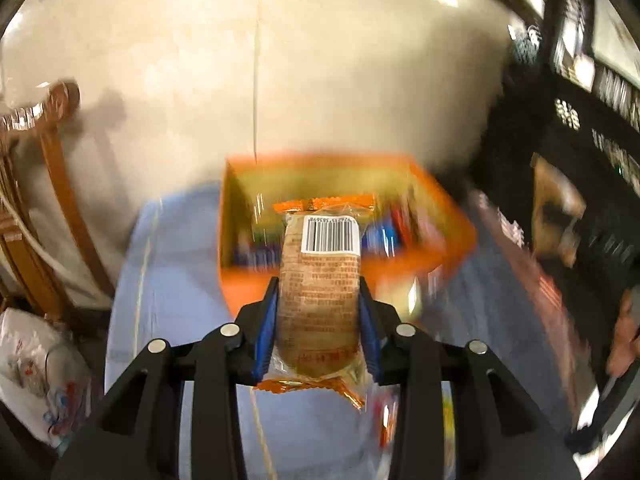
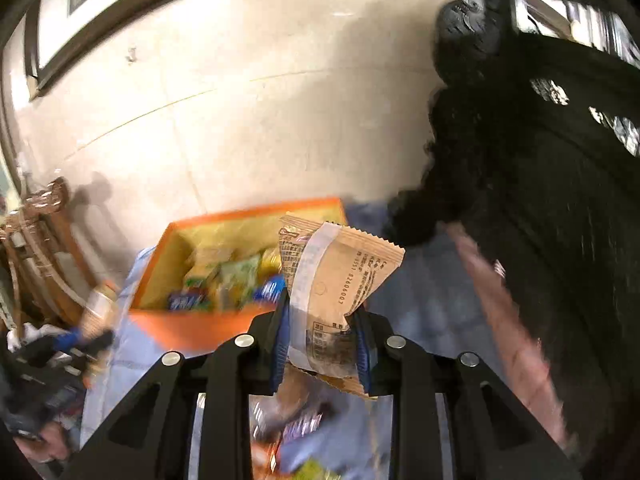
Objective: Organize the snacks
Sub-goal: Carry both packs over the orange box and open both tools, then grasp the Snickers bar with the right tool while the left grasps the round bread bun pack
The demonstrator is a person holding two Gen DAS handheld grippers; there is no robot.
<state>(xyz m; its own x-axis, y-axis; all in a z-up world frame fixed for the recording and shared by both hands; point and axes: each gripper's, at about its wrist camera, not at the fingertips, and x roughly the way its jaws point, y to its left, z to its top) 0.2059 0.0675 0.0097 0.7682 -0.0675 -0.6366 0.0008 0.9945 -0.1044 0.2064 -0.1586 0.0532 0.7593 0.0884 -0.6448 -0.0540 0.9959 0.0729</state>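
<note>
My left gripper (image 1: 319, 292) is shut on a clear-wrapped round biscuit pack (image 1: 319, 280) with orange ends and a barcode label, held above the blue tablecloth (image 1: 176, 280). Behind it stands the orange box (image 1: 444, 216), with several snack packs inside. In the right wrist view my right gripper (image 2: 320, 312) is shut on a crumpled tan snack packet (image 2: 340, 276) with a white strip. The orange box (image 2: 192, 328) lies ahead and to the left of it, holding green, yellow and blue packs. At the left edge of that view the left gripper (image 2: 86, 340) shows blurred with its biscuit pack.
More loose snack packs (image 2: 296, 428) lie on the blue cloth below my right gripper. A wooden chair (image 1: 52, 184) stands at the left, a white plastic bag (image 1: 36, 372) below it. Dark carved furniture (image 2: 560, 200) fills the right side. A pale tiled floor lies beyond the table.
</note>
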